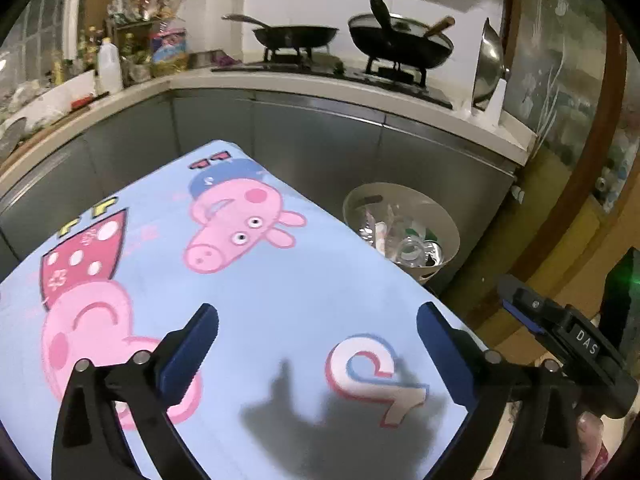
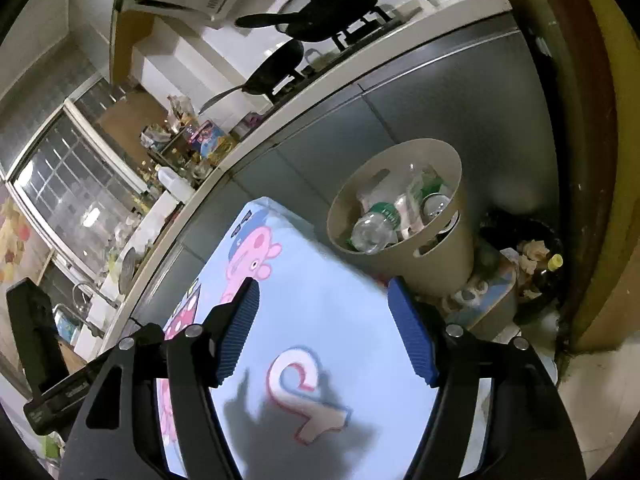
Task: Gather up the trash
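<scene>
Your left gripper [image 1: 318,340] is closest to the lens, its blue-padded jaws spread wide with nothing between them, hovering above a worktop covered by a light blue cartoon-pig cloth [image 1: 280,280]. Your right gripper [image 2: 322,332] hangs over the same cloth [image 2: 340,320], its jaws also released and empty. The cloth is bare beneath both grippers. Just beyond the cloth's far right edge stands a beige waste bin [image 2: 456,184], with the trash inside it: a clear plastic bottle with a green label [image 2: 374,226], a can [image 2: 436,204] and crumpled wrappers. Behind the bin runs a kitchen counter [image 1: 360,88] carrying two dark woks [image 1: 296,36] on a hob.
</scene>
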`<state>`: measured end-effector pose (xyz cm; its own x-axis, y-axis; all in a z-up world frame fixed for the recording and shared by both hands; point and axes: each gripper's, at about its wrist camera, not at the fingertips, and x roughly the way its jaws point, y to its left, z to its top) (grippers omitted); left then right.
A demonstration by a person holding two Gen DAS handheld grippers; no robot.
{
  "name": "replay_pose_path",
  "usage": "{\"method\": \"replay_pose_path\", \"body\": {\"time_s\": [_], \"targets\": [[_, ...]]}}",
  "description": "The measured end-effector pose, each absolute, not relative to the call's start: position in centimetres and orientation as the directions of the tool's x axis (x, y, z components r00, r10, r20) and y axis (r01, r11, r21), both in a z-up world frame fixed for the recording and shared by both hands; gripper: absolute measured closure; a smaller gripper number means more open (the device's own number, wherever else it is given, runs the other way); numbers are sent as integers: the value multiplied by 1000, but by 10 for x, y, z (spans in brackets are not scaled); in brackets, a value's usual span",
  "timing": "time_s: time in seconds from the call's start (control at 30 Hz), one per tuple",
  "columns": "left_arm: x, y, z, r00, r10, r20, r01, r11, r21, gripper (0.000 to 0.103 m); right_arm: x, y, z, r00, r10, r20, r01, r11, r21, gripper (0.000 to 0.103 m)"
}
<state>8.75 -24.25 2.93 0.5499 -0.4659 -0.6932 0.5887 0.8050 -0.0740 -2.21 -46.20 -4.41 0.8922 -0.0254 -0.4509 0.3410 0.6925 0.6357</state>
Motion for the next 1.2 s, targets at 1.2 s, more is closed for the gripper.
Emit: {"method": "replay_pose_path", "body": {"time_s": [1.2], "targets": [[49,-170,66,672,-382,-634,472,881,-30,4,-53,-393,18,904,-134,-405,363,741,565,7]]}}
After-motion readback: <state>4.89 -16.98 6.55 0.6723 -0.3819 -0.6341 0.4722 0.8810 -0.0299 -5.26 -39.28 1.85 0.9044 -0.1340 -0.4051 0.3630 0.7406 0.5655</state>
